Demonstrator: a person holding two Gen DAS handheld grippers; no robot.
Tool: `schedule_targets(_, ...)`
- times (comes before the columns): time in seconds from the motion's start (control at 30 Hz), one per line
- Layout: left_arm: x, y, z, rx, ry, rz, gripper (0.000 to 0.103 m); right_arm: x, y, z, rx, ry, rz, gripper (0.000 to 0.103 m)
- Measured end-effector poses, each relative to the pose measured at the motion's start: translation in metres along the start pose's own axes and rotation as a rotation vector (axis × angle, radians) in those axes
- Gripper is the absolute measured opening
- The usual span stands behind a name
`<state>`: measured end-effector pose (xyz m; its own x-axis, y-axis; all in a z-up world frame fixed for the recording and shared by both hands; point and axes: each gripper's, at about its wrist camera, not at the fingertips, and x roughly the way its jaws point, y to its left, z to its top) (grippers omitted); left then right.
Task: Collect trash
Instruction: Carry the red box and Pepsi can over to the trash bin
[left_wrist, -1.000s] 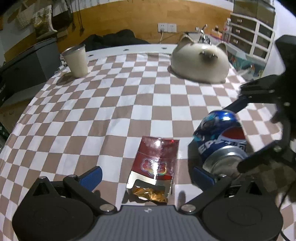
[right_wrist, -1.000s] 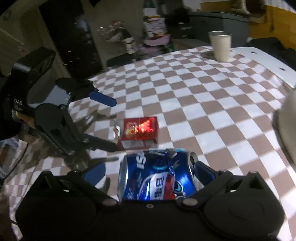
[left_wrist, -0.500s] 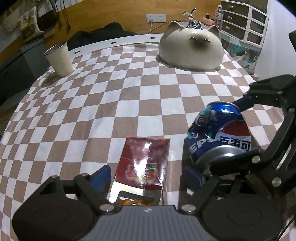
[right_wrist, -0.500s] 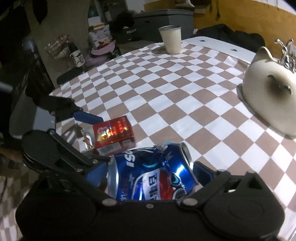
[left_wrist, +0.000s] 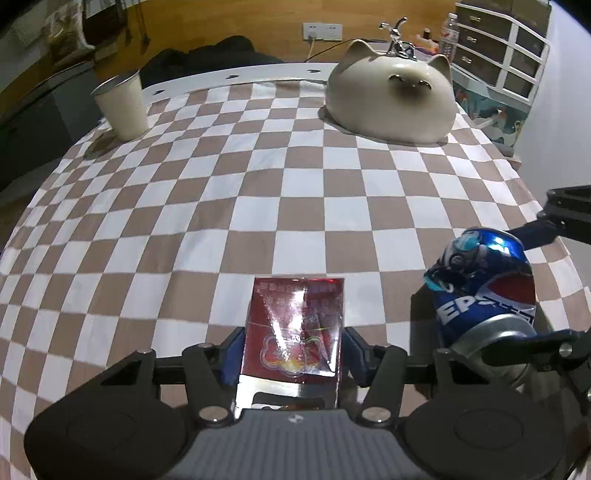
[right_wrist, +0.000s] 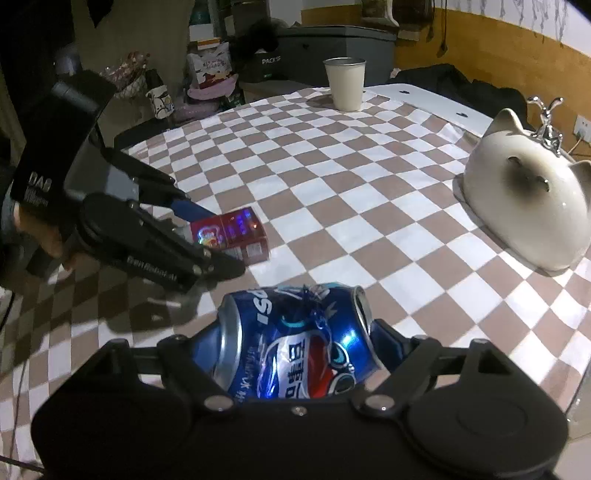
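A red cigarette pack (left_wrist: 295, 328) wrapped in clear film lies on the checkered tablecloth. My left gripper (left_wrist: 293, 352) is shut on its two sides. The pack also shows in the right wrist view (right_wrist: 231, 234), between the left gripper's fingers (right_wrist: 192, 210). A dented blue Pepsi can (right_wrist: 295, 343) lies on its side, and my right gripper (right_wrist: 295, 347) is shut on its two ends. The can also shows at the right of the left wrist view (left_wrist: 484, 291).
A white paper cup (left_wrist: 120, 105) stands at the far left of the table. A cream cat-shaped ceramic dome (left_wrist: 393, 99) sits at the far right. The checkered tablecloth (left_wrist: 258, 177) lies between them. Grey boxes and bags (right_wrist: 332, 48) stand beyond the table.
My left gripper moved forward around the cigarette pack and closed on it. My right gripper closed on the can's ends.
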<state>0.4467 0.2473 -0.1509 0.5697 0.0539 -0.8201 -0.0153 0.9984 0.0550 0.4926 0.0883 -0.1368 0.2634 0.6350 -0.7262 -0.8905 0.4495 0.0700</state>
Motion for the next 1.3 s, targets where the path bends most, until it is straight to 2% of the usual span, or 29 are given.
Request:
schedule_targets(0.43, -0.054, -0.021, -0.045, -0.198, -0.040, 0.040, 0.053, -0.026, 0.009, -0.016, 0.061, 0.009, -0.047, 0.078)
schedule_targets(0.83, -0.108, -0.057, -0.094, -0.347, -0.081, 0.065, 0.053, -0.057, 0.051, -0.043, 0.081, 0.043, -0.046, 0.077)
schedule_targets(1.1, -0.152, -0.063, -0.116, -0.375, -0.120, 0.115, 0.053, -0.082, 0.071, -0.044, 0.088, 0.003, -0.074, 0.075)
schedule_targets(1.3, -0.181, -0.068, -0.131, -0.374, -0.160, 0.111, 0.053, -0.107, 0.091, -0.049, 0.111, -0.028, -0.117, 0.075)
